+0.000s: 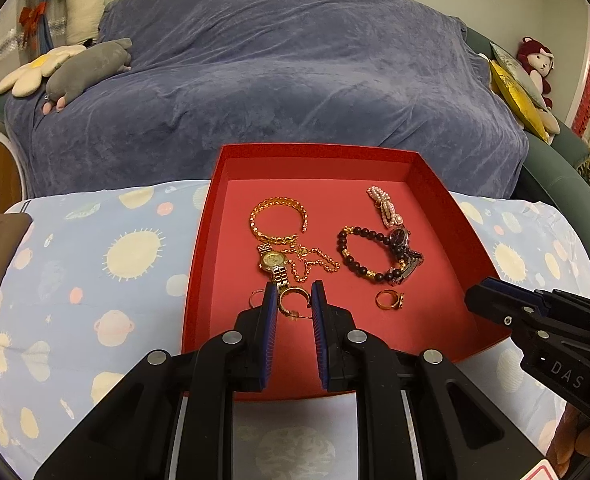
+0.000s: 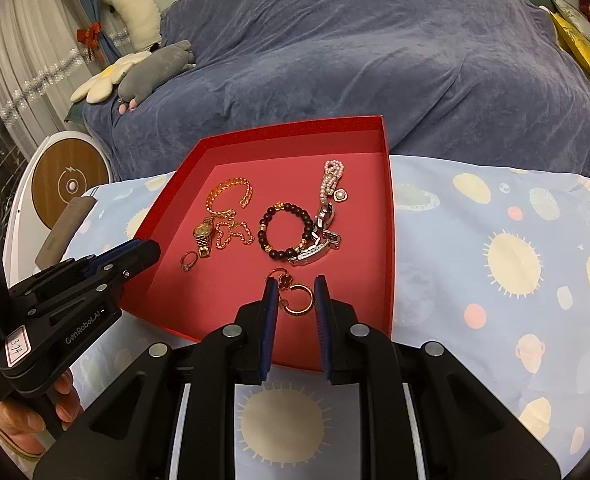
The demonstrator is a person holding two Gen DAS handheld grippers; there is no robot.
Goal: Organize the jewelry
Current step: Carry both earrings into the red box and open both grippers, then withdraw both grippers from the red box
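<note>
- Your left tool [image 1: 294, 300] is hovering released, fingers straddling a gold hoop earring [image 1: 291, 300] lying in the red tray [image 1: 447, 300].
- Your right tool [image 2: 295, 296] is hanging unclenched beside another hoop [image 2: 299, 300].

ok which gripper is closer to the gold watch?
Left. The left gripper hovers just short of the gold watch; the right gripper is further right, over a gold hoop.

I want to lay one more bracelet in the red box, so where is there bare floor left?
The red box has bare floor along its far wall, behind the gold bangle, and down its right side past the dark bead bracelet. The middle is crowded, and rings fill the near edge.
</note>
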